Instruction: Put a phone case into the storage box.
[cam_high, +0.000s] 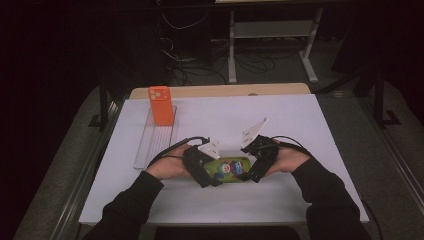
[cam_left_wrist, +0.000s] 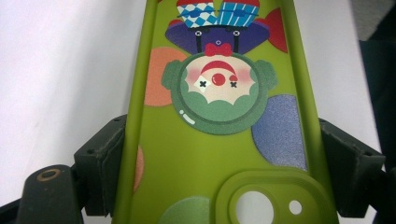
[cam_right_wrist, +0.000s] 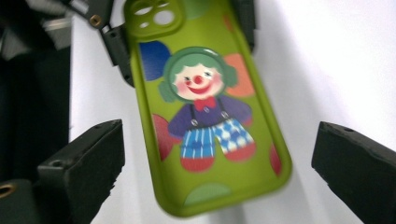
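White table (cam_high: 300, 130): green phone case (cam_high: 229, 168), long axis spanning both grippers; left gripper (cam_left_wrist: 219, 154) clamps its camera end, right gripper (cam_right_wrist: 219, 154) spread wide, astride the far end.

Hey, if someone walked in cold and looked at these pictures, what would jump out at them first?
Probably the bright green phone case with its cartoon clown, near the front of the white table, clamped by its long sides in the left gripper. The right gripper stands at its other end, jaws wide and clear of it. Next comes the orange phone, propped upright on a clear tray at the back left.
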